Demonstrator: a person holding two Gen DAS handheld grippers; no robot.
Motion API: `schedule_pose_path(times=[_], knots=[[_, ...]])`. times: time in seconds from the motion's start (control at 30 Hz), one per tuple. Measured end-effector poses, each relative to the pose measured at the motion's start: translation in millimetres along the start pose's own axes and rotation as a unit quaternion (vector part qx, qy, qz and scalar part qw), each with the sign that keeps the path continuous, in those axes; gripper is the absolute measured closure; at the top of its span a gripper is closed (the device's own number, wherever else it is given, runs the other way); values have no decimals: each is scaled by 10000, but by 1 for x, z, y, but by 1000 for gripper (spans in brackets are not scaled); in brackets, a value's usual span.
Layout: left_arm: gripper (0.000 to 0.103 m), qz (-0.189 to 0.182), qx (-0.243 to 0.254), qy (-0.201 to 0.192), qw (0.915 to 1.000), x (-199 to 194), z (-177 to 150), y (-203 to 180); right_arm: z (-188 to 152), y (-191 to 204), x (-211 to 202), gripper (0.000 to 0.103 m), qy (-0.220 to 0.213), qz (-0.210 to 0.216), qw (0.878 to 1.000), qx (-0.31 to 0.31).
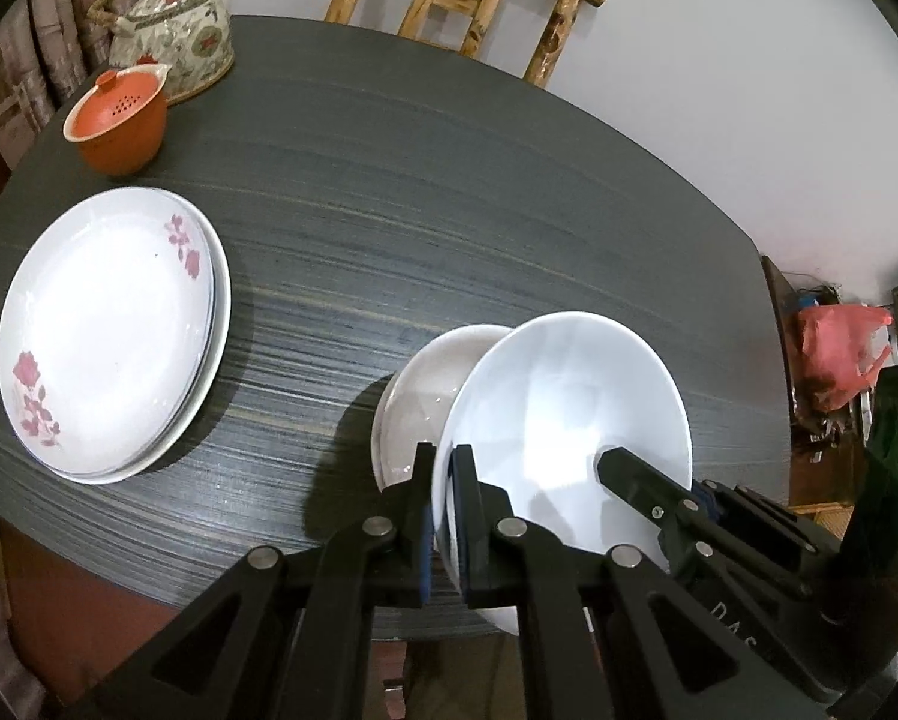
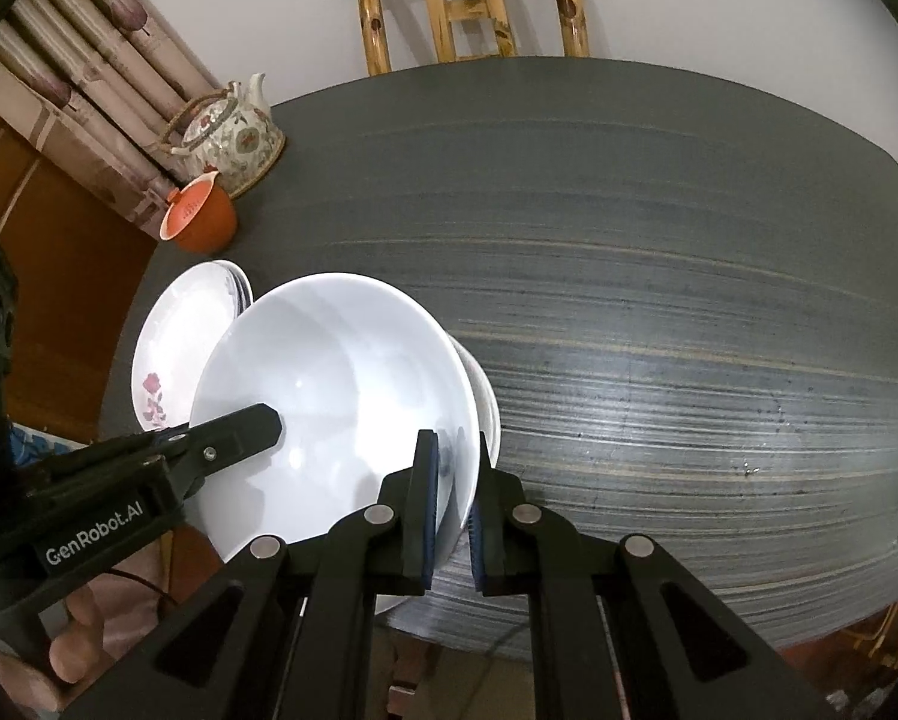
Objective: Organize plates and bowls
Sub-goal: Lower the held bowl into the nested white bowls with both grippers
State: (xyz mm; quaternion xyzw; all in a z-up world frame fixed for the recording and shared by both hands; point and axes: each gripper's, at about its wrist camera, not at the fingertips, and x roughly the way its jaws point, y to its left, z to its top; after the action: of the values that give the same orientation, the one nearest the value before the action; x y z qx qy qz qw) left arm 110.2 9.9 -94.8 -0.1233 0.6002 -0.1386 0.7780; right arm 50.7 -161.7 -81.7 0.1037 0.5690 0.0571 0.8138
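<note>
Both grippers are pinching the bowl (image 1: 568, 414) by its rim: the left gripper (image 1: 446, 480) is clamping the near-left edge, its jaws nearly closed with only the thin wall between them, and the right gripper (image 2: 451, 480) is doing the same on the opposite edge. The bowl is hanging tilted, above the near edge of the table (image 2: 658, 300), partly over a second bowl (image 1: 425, 396) that is sitting on the table just behind and below it.

The held bowl is looking like glazed white ceramic: stiff, fairly heavy, slippery and easy to chip. The rim is the sensible place to hold, and two opposite grips are probably keeping it from swinging.

Further left, a stack of flowered plates (image 1: 113, 330) is lying well apart from the bowls. Beyond it an orange lidded cup (image 1: 119, 120) and a teapot (image 1: 173, 30) are standing near the far corner, with a chair (image 2: 466, 0) behind the table. Nothing is blocking the way down to the second bowl.
</note>
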Motion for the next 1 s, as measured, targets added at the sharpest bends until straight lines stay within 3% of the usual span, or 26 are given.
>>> schedule_pose_path(times=[0.7,1.0], knots=[[93,310,245,-219,9990,23,-5,-1,-4,4,24,91,-9,-247,9996,-108],[93,196,184,-195,9994,28,-7,3,-5,8,23,91,-80,-327,9993,-183]])
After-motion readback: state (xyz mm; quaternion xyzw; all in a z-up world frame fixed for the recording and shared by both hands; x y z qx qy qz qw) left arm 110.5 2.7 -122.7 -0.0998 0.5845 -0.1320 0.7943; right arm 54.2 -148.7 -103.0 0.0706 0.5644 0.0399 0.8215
